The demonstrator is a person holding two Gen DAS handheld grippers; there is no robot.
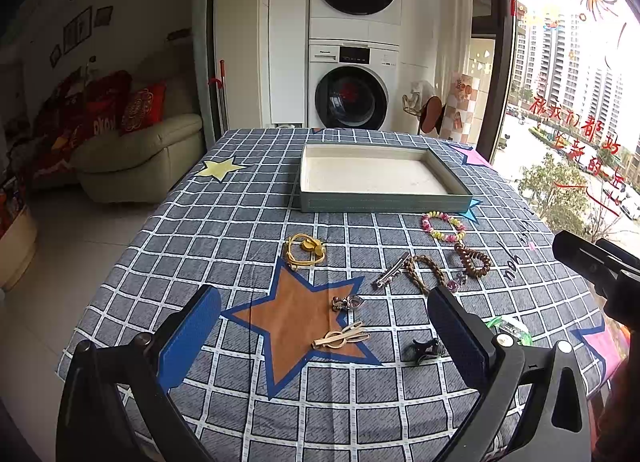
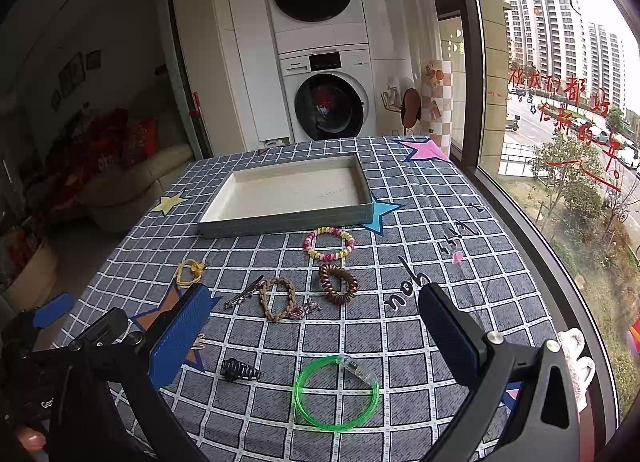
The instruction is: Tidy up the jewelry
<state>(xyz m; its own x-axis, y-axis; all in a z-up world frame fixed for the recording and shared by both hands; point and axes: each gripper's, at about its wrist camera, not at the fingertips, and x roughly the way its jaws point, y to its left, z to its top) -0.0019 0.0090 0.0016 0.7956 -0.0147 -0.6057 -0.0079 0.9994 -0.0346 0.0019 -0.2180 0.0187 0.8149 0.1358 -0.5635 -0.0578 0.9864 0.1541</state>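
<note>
A shallow grey tray (image 1: 384, 204) (image 2: 280, 220) with a bare white floor stands at the far side of the checked tablecloth. Loose jewelry lies in front of it: a yellow cord piece (image 1: 305, 249) (image 2: 189, 272), a pastel bead bracelet (image 1: 443, 226) (image 2: 329, 243), a brown coil tie (image 1: 473, 260) (image 2: 338, 283), a braided loop (image 2: 278, 298), a silver clip (image 1: 391, 275), a small silver clasp (image 1: 347, 303), a gold hair clip (image 1: 340, 336), a black claw clip (image 1: 426, 348) (image 2: 239, 370) and a green ring (image 2: 336, 392). My left gripper (image 1: 324, 338) is open over the gold clip. My right gripper (image 2: 316, 326) is open above the green ring.
A window (image 2: 560, 102) runs along the table's right edge. A sofa (image 1: 140, 158) stands at the left and stacked washing machines (image 1: 352, 90) behind the table. The right gripper's body (image 1: 596, 262) shows at the right edge of the left wrist view.
</note>
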